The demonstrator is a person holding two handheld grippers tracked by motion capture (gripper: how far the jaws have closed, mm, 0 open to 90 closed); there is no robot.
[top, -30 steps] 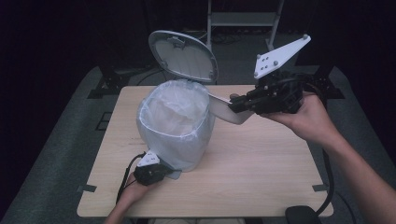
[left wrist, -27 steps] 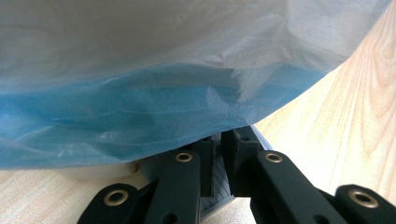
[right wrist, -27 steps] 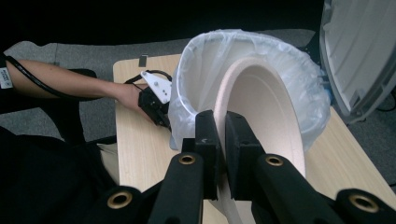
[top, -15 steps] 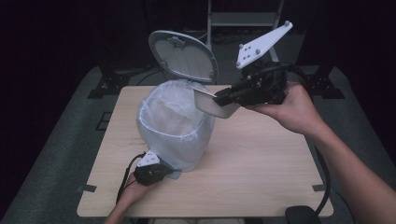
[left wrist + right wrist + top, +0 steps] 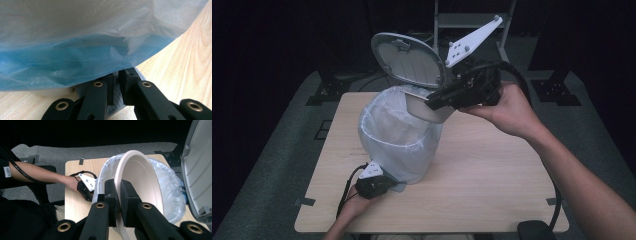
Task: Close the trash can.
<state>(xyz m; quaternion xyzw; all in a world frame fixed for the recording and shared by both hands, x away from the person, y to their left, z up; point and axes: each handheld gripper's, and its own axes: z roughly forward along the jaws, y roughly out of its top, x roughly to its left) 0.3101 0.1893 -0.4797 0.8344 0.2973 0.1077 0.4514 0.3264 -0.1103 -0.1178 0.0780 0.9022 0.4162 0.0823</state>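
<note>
A small bin [image 5: 399,150] lined with a bluish plastic bag [image 5: 87,50] stands on the wooden table [image 5: 492,185], its grey lid [image 5: 409,60] tipped up. My right gripper [image 5: 432,104] is shut on the rim of a beige paper bowl [image 5: 424,110] and holds it tilted over the bin's mouth. In the right gripper view the bowl [image 5: 142,177] stands on edge between the jaws, above the bag [image 5: 172,190]. My left gripper [image 5: 389,184] lies low at the bin's foot. Its jaws are shut on the grey ribbed pedal [image 5: 116,105] under the bag.
Bare tabletop stretches to the right and front of the bin. A metal stand [image 5: 472,22] rises behind the table in the dark. The person's right forearm [image 5: 572,170] crosses the table's right side. A cable [image 5: 347,187] trails from the left gripper.
My right gripper has carried the bowl to the left and slightly up, from beside the bin to over its open mouth. The left gripper has stayed at the pedal.
</note>
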